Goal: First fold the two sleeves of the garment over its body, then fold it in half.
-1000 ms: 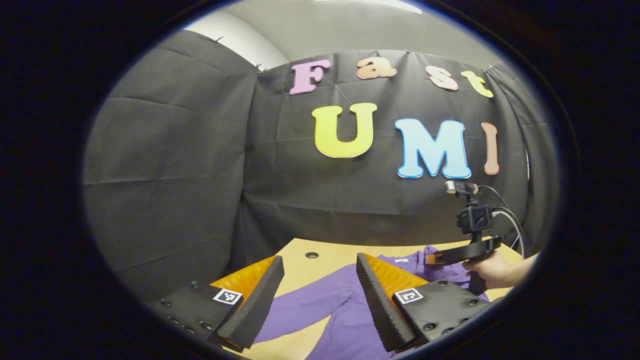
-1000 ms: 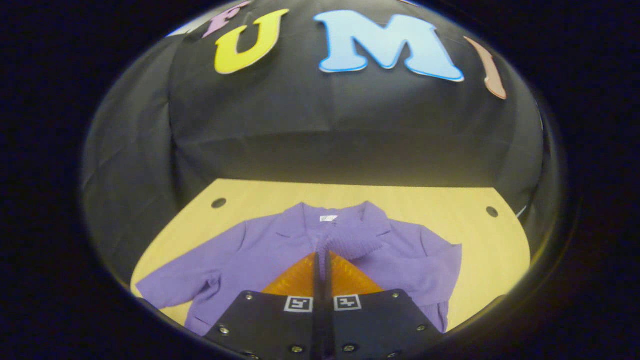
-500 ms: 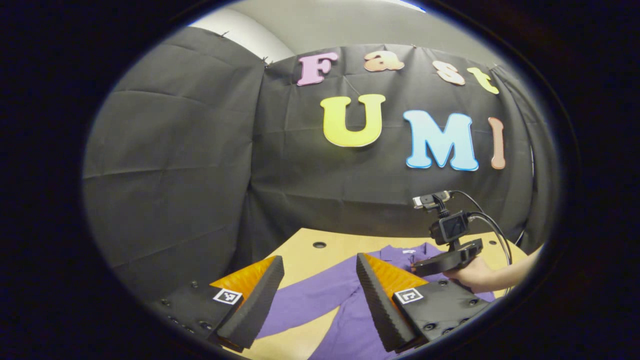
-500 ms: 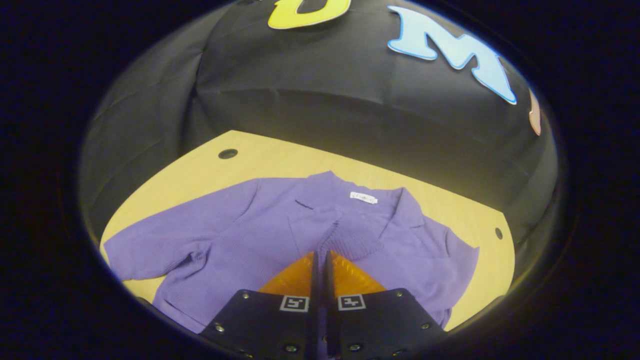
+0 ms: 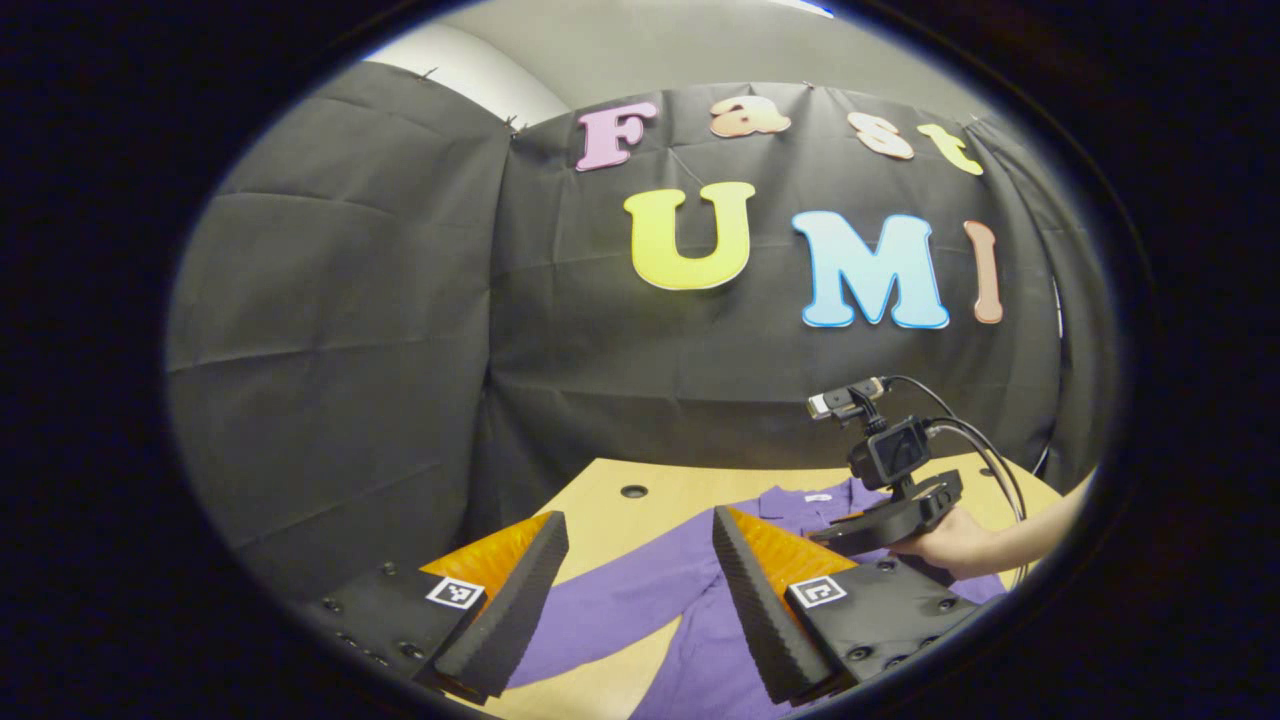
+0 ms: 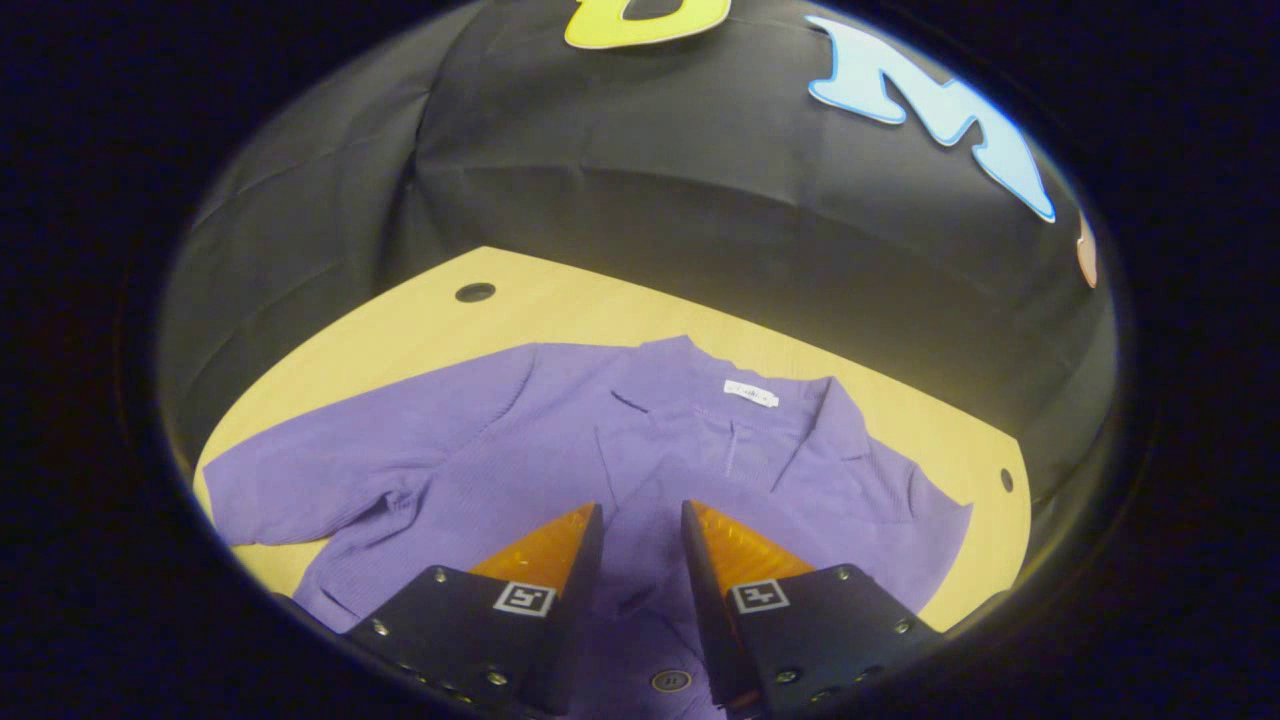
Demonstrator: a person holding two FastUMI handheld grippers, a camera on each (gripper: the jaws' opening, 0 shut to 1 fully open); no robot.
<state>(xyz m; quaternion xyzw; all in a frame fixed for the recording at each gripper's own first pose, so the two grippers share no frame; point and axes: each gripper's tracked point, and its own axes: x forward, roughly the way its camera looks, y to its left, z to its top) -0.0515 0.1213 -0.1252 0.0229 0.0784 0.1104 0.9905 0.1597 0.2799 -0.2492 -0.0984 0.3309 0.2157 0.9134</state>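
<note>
In the right gripper view, bare light wooden surface (image 6: 420, 330) lies open at 10 and 11 o'clock of the flat purple knitted cardigan (image 6: 560, 450); the black cloth wall (image 6: 700, 200) closes 12 o'clock.

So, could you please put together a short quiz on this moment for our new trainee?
1. True or false: the right gripper is clamped on the sleeve folded across the purple garment.
2. Which sleeve lies spread out on the wooden table? A) the one toward the left in the right gripper view B) neither one
3. Fill in: the left gripper hovers with its jaws ____.

Key:
1. False. Its jaws stand apart above the garment's front.
2. A. That sleeve lies flat, reaching to the table's edge.
3. Open, with the garment and table showing between the fingers.
</note>
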